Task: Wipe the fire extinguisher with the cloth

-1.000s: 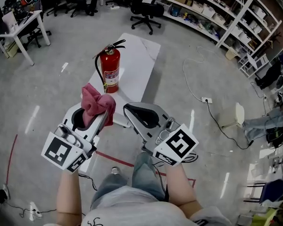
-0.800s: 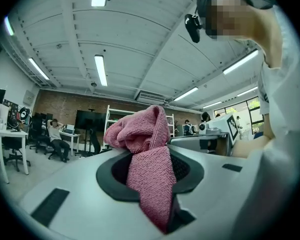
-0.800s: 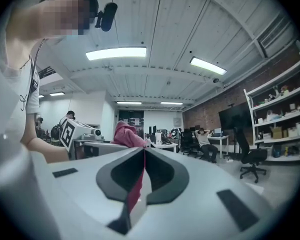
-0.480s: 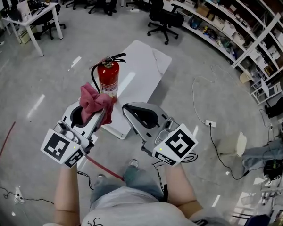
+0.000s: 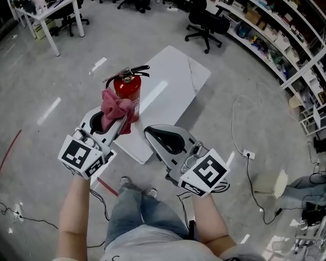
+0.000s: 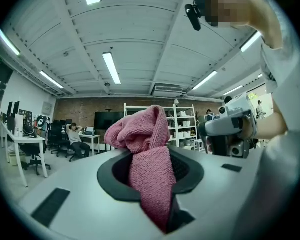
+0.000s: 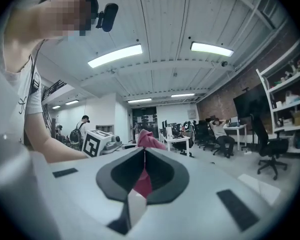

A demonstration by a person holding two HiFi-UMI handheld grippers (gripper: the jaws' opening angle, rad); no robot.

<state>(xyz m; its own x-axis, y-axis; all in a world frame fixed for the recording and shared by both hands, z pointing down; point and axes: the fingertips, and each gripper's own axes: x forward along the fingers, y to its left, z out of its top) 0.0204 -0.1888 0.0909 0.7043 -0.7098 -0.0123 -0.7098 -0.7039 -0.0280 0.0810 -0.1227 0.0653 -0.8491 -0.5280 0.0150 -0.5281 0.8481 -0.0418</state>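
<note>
Cloth (image 6: 149, 164) is pinched in my left claw (image 5: 121, 119): jaws clamped on its lower strip, the rest bunched up above the tips. Pink terry, folded over itself. My right claw (image 5: 148, 129) is clenched, tips meeting, nothing gripped. The pink visible through its slit is the cloth beyond it.

Fire extinguisher (image 5: 128, 87) stands upright on the white table (image 5: 176, 83), at the table's left long edge. Red cylinder, black handle and hose on top. In the head view the cloth overlaps the extinguisher's lower body, so the base is hidden. Can't tell whether the cloth touches it.

Both claws line up with the table's near end in the head view: left one just beside the extinguisher, right one off to its right. Grey concrete floor (image 5: 54, 64) all round, office chairs (image 5: 205, 23) and shelving (image 5: 271, 31) past the table's far end.
</note>
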